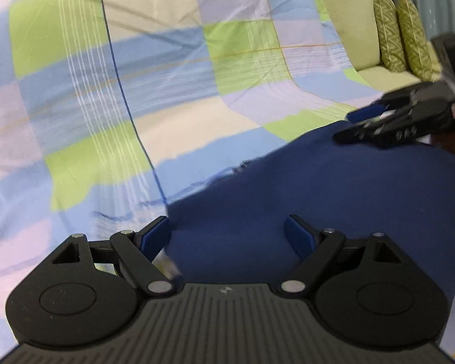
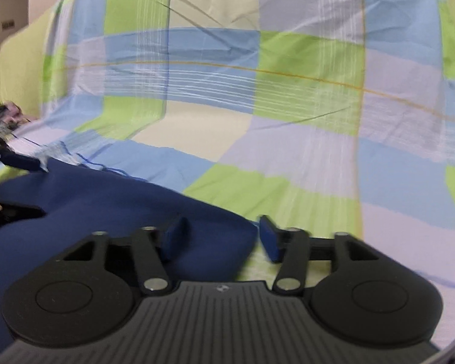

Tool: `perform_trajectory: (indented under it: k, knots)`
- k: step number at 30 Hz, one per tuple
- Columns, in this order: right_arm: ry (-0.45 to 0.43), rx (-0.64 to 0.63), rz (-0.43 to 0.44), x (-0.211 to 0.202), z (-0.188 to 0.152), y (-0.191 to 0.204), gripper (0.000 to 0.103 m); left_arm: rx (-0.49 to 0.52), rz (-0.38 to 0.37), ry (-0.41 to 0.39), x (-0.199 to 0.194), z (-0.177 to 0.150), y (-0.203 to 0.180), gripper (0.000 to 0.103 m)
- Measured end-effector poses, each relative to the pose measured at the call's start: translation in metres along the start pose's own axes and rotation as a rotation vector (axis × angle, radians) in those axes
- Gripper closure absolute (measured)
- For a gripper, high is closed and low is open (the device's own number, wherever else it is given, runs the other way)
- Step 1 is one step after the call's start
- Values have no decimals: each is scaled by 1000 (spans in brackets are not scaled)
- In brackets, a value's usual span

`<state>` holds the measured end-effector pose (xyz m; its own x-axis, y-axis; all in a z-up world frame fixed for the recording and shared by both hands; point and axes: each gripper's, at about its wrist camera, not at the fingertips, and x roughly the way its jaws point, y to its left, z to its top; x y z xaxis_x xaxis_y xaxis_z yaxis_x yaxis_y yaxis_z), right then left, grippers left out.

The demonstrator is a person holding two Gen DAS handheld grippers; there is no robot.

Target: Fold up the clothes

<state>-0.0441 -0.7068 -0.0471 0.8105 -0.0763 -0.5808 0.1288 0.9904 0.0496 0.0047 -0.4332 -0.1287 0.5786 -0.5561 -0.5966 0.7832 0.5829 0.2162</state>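
Note:
A dark blue garment (image 1: 318, 188) lies on a checked sheet (image 1: 136, 75). My left gripper (image 1: 227, 236) is open, its blue pads (image 1: 154, 236) straddling the garment's left edge, fabric between them. My right gripper (image 2: 221, 236) is open over the garment's right edge (image 2: 121, 212), with fabric between its pads (image 2: 268, 236). The right gripper also shows at the right of the left wrist view (image 1: 358, 124), above the garment. The left gripper's finger (image 2: 21, 160) shows at the left edge of the right wrist view.
The checked sheet (image 2: 257, 91) of blue, green, cream and lilac covers a green sofa (image 1: 345, 21). Two patterned green cushions (image 1: 400, 36) stand at the far right in the left wrist view. A dark crumpled item (image 2: 3, 118) lies at the left edge of the right wrist view.

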Motion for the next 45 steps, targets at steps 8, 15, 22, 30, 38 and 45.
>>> perform_trajectory:
  k: [8,15,22,30,38,45]
  knots:
    - [-140,-178,136,-109,-22,66,66,78,-55,-38,-63,-19,-29,21]
    - [-58,-239,148,-119,-58,51,67,86,-6,-8,-66,-34,-13,19]
    - [-94,-469,82,-179,-46,74,67,301,-61,-138,-130,-11,-61,25]
    - [10,-674,204,-139,-67,100,72,502,-102,-27,-98,-44,-85,25]
    - [50,-838,73,-160,-61,115,52,702,-1,-61,-129,-35,-107,25]
    - [106,-1060,29,-133,-72,163,39,881,94,-1,-91,-42,-134,25]
